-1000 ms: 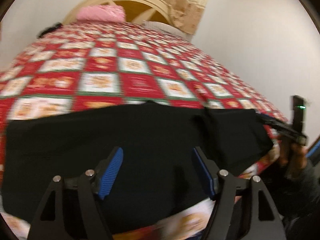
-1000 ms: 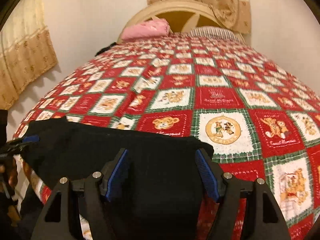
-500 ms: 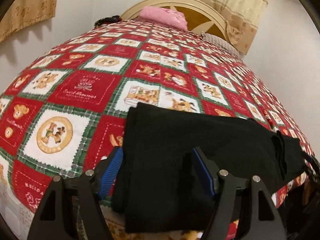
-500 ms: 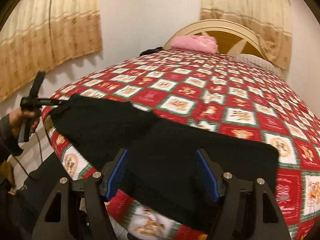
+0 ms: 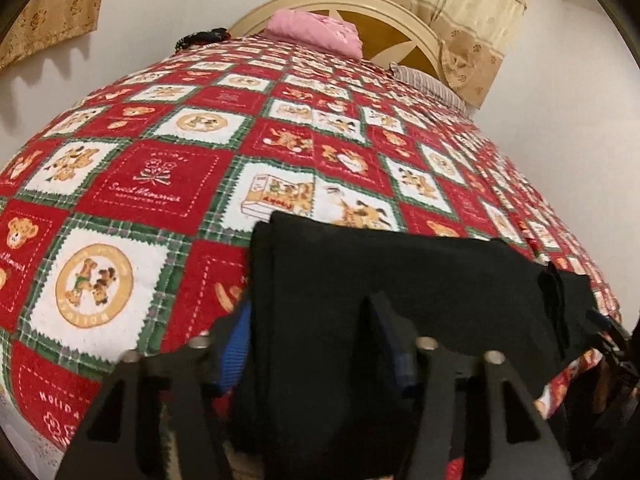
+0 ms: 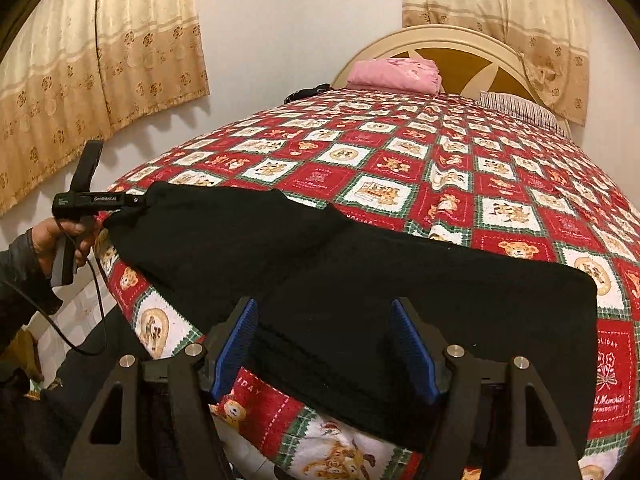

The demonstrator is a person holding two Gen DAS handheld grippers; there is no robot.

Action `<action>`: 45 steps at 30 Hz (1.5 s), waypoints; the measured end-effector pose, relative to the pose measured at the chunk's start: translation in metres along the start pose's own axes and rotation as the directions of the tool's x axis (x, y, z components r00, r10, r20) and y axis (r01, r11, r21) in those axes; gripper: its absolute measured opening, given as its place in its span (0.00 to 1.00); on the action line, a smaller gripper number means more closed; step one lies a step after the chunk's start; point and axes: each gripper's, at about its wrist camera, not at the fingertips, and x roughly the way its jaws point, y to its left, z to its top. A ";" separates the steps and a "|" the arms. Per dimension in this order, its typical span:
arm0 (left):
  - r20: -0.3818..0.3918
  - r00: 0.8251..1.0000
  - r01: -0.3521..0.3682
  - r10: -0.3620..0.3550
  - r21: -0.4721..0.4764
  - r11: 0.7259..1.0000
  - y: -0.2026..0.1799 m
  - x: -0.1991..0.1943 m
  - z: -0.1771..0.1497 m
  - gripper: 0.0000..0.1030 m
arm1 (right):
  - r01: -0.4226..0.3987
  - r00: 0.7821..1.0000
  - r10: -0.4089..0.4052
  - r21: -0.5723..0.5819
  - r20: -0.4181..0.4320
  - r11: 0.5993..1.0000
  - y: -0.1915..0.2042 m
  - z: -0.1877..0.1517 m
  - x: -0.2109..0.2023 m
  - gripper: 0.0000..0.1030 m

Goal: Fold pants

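Black pants (image 6: pixel 360 264) lie flat along the near edge of the bed, on a red and white patchwork quilt (image 6: pixel 400 160). My right gripper (image 6: pixel 324 344) is open, its blue pads either side of the pants' near edge. In the left wrist view the pants (image 5: pixel 400 280) run to the right, and my left gripper (image 5: pixel 312 344) is open with the pants' end between its pads. The left gripper also shows in the right wrist view (image 6: pixel 136 202), at the pants' far left end.
A pink folded cloth (image 6: pixel 394 74) and a striped pillow (image 6: pixel 520 110) lie at the cream headboard (image 6: pixel 460 52). Curtains (image 6: pixel 100 60) hang on the left wall. A small dark object (image 6: pixel 306 94) sits at the quilt's far left corner.
Both grippers have swung outward to opposite ends of the pants over the last second. The left gripper now straddles one end, the right the other side's near edge.
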 end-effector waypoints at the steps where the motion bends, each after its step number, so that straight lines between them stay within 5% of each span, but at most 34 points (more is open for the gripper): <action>1: -0.004 1.000 0.010 -0.010 0.000 1.000 0.000 0.001 0.000 0.44 | -0.004 1.000 0.004 0.005 0.003 1.000 0.001 0.000 0.000 0.68; 8: 0.013 0.998 0.054 -0.054 -0.013 0.998 0.009 0.010 0.001 0.49 | -0.013 1.000 0.013 -0.019 -0.010 1.000 0.011 -0.001 0.005 0.68; 13: -0.007 0.995 0.096 -0.096 -0.041 0.995 0.005 -0.002 0.003 0.23 | -0.017 1.000 0.017 -0.019 0.009 1.000 0.015 -0.002 -0.002 0.68; 24: 0.085 0.954 0.296 -0.286 -0.130 0.946 -0.039 -0.057 0.021 0.21 | -0.006 0.998 0.004 0.032 0.064 0.999 -0.003 0.000 -0.018 0.68; 28: 0.096 0.917 0.397 -0.386 -0.142 0.907 -0.079 -0.065 0.033 0.21 | 0.016 0.996 -0.021 0.058 0.091 0.998 -0.014 0.001 -0.029 0.68; 35: 0.078 0.857 0.513 -0.510 -0.030 0.858 -0.173 -0.072 0.052 0.21 | 0.077 0.986 -0.088 0.076 0.143 0.994 -0.041 0.001 -0.061 0.68; 45: -0.072 0.843 0.535 -0.533 0.011 0.845 -0.277 -0.016 0.040 0.21 | 0.148 0.962 -0.188 0.200 0.199 0.969 -0.098 -0.016 -0.102 0.70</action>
